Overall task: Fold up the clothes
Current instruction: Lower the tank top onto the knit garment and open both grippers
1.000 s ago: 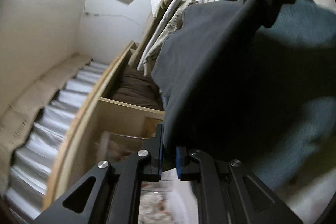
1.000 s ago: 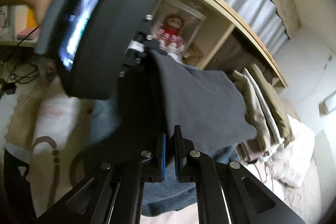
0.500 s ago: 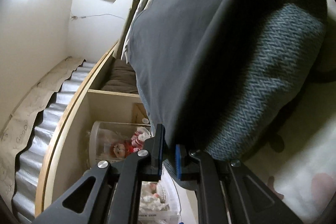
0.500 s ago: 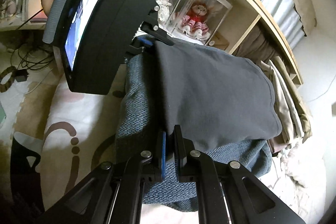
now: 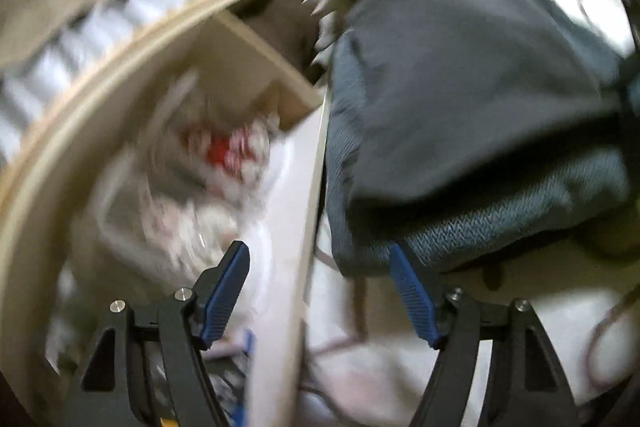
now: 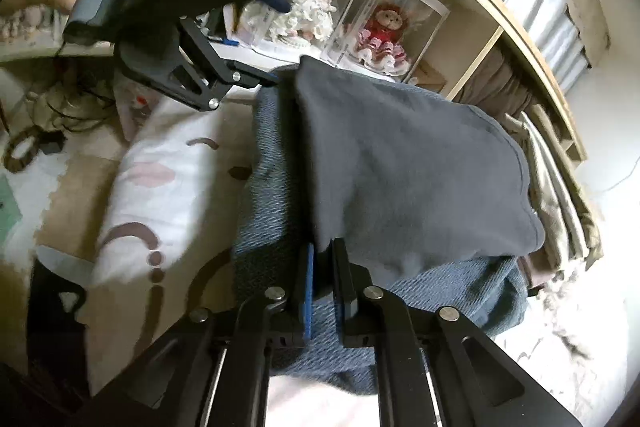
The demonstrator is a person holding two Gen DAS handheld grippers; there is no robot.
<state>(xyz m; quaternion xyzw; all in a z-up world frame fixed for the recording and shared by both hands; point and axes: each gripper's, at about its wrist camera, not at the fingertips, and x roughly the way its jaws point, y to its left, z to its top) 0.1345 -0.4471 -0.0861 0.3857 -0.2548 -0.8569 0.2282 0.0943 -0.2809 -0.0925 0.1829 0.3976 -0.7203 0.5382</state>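
Left tool point(image 5: 320, 291) spread wide, empty, right tool point(image 6: 323, 259) pinching grey garment point(image 6: 400, 171), dolls point(image 6: 376, 35) behind

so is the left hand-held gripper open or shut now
Open. The left hand-held gripper has its blue pads spread wide apart with no cloth between them; the dark grey garment lies ahead.

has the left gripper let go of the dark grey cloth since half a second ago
Yes. The left gripper now stands open and has pulled off the dark grey cloth toward the doll shelf.
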